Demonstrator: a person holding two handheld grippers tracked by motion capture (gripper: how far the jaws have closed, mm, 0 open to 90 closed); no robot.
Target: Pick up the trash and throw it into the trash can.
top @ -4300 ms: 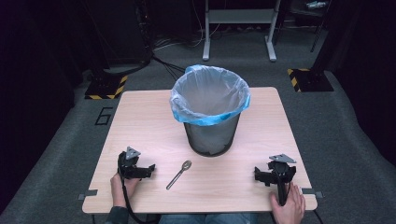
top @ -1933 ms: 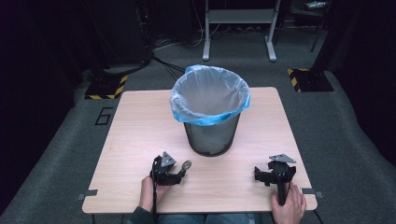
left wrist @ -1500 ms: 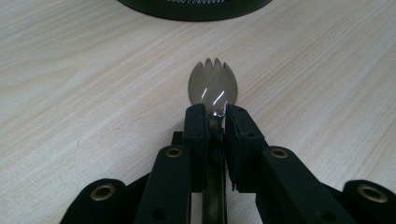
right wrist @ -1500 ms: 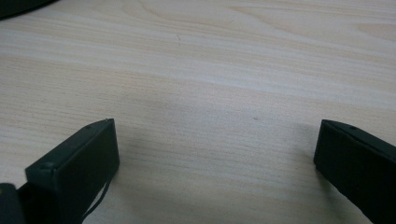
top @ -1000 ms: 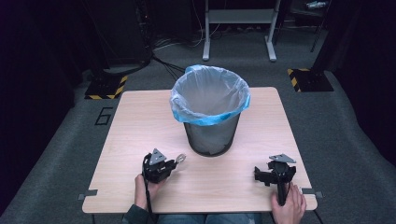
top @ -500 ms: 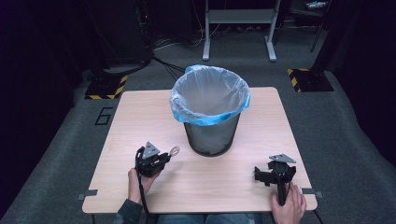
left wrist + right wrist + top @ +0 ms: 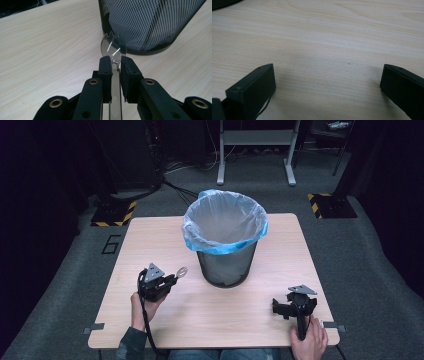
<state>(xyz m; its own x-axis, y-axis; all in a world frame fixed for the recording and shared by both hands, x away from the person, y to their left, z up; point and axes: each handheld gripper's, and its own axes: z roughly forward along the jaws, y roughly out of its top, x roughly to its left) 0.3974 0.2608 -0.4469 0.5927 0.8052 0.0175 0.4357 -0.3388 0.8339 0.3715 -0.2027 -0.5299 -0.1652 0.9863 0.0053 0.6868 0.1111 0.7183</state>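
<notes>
Spork (image 7: 113, 47), clear plastic with short tines at the tip of its bowl, sits clamped by its neck in the left gripper (image 7: 115, 61), lifted off the table (image 7: 165, 235) to the left of the bin (image 7: 226, 265). In the high view its bowl (image 7: 181, 271) pokes out past the jaws toward the bin's mesh wall, apart from it and well below the rim. The handle runs back between the two black pads (image 7: 105, 70) and down the middle of the gripper, so the grip is along the length of the utensil rather than across it; that probably keeps the light piece from swivelling while it is carried. The jaws are pressed together on the thin handle with only its width between them.

The bin is lined with a pale blue bag (image 7: 224, 222) folded over the rim, its mouth open and facing up; judging from this, the spork is meant to go in there, and it has to be raised above the rim first.

The right gripper (image 7: 294, 306) rests low near the front right corner of the table, held from below by the right hand (image 7: 308, 342). Its jaws stand wide apart over bare wood, holding nothing and well clear of the bin.
</notes>
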